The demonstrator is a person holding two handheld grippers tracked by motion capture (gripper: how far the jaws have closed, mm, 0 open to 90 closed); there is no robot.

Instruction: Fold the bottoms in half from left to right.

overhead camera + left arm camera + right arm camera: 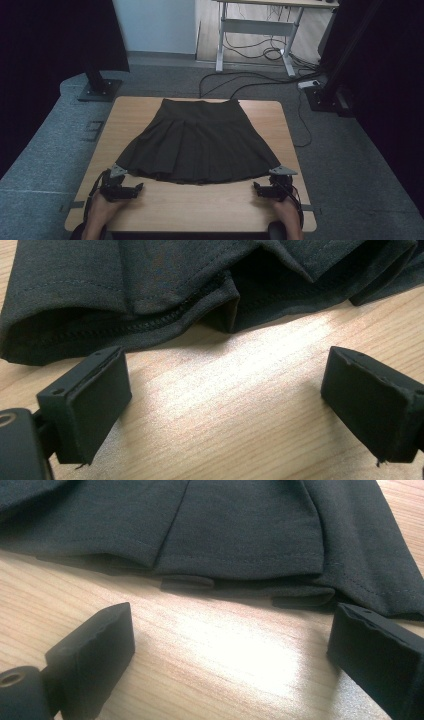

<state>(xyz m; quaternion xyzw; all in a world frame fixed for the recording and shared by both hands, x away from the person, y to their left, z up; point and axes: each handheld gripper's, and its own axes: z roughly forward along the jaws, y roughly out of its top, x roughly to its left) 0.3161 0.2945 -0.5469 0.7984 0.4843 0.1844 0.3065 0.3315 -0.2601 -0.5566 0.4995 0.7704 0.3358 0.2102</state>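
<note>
A dark pleated skirt (197,142) lies flat in the middle of the wooden desk (200,205). Its long axis runs from 12 to 6 o'clock in the high view: the narrow waistband points to 12, at the far edge of the desk, and the wide hem fans out toward 6, on the person's side. The hem spans most of the desk's width, with its corners reaching toward 8 and 4 o'clock.

The left gripper (121,187) rests on the desk at about 7 o'clock, just beside the skirt's near left corner. In the left gripper view its jaws stand wide apart with bare wood between them, and the skirt's hem (165,305) lies just beyond their tips, its folded pleats and stitched seam lifted slightly off the surface.

The right gripper (272,189) sits at about 5 o'clock, just beside the near right corner of the hem. In the right gripper view its jaws are likewise wide, holding nothing, with the hem (240,545) lying flat just ahead of them; the right-hand jaw's tip comes close to the cloth's edge.

A hand (100,212) holds each gripper from the near edge of the desk.
</note>
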